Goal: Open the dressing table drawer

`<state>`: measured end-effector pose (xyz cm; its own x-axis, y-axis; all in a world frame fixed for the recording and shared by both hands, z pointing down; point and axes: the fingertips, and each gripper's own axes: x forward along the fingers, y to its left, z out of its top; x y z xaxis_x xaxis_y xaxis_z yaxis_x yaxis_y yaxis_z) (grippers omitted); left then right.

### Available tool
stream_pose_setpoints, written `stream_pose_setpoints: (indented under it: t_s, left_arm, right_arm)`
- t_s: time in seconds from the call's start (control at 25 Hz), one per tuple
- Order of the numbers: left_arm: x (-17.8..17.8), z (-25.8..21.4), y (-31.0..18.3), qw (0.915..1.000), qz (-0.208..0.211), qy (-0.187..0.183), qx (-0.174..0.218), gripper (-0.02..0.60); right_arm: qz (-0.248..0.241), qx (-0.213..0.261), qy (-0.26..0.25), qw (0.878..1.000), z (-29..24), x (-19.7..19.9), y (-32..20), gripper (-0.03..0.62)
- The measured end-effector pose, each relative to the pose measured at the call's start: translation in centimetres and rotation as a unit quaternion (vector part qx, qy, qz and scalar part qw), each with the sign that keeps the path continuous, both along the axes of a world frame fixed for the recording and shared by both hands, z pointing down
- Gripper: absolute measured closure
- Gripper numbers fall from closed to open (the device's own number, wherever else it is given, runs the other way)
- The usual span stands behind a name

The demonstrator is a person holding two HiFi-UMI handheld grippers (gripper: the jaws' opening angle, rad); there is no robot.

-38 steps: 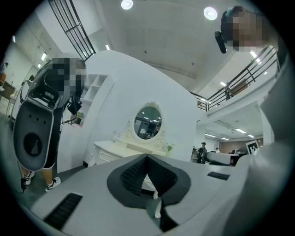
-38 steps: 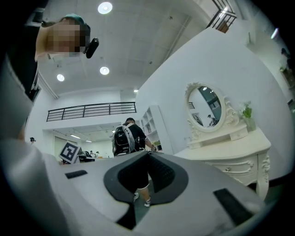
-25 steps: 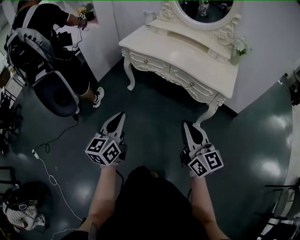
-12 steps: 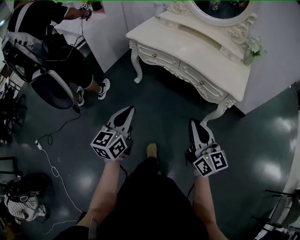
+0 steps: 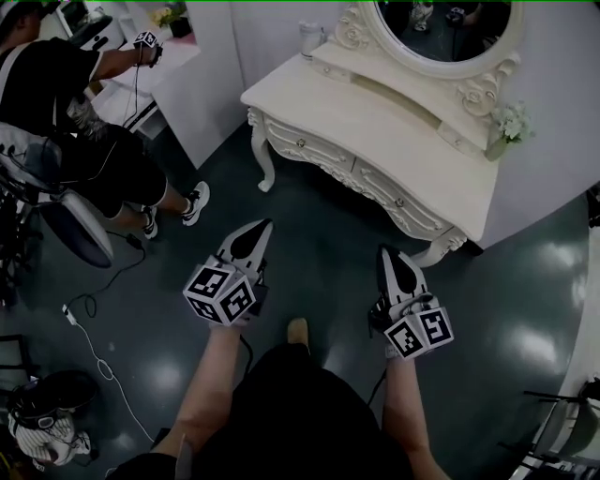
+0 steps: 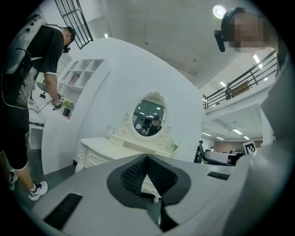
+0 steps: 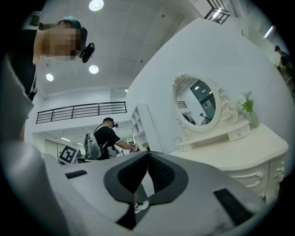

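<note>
Two grippers hang level in front of the person, well short of the dressing table [image 5: 375, 117]. The left gripper [image 5: 264, 226] has its jaws pressed together with nothing between them. The right gripper [image 5: 385, 251] is likewise closed and empty. Both point toward the table's front.

In the head view the cream table stands ahead and slightly right. Its long axis runs from upper left to lower right, and its front face is turned toward the lower left. Along that face sit two drawers side by side, each with a small knob: the left drawer [image 5: 302, 145] and the right drawer [image 5: 398, 200]. Both seem flush with the carved front, though they are too small to be certain. An oval mirror [image 5: 441, 23] rises from the back edge.
</note>
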<state>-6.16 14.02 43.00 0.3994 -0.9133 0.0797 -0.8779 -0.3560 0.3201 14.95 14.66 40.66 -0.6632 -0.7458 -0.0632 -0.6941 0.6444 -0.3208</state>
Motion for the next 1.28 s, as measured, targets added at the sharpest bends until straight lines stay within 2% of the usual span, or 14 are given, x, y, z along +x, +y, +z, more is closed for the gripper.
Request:
stream_pose_setpoints:
  t_s: [0.2, 0.44, 0.96, 1.28]
  left_arm:
    - [-1.9, -1.0, -4.9, 0.9999, 0.005, 0.004, 0.015, 0.572]
    - [-3.7, -0.8, -7.8, 0.9998, 0.007, -0.005, 0.017, 0.572]
    - [-8.1, -0.1, -9.9, 0.9991, -0.04, 0.005, 0.013, 0.572]
    - [-9.9, 0.2, -16.0, 0.9986, -0.051, 0.003, 0.014, 0.572]
  right_arm:
    - [-0.001, 0.005, 0.01, 1.0, -0.3, -2.1, -4.3, 0.588]
    - [-0.009, 0.006, 0.007, 1.0, 0.0, -4.4, -7.1, 0.588]
    - [-0.049, 0.005, 0.009, 0.999, 0.4, -8.1, -11.4, 0.588]
    - [-0.06, 0.01, -0.003, 0.998, 0.4, -9.9, -17.7, 0.588]
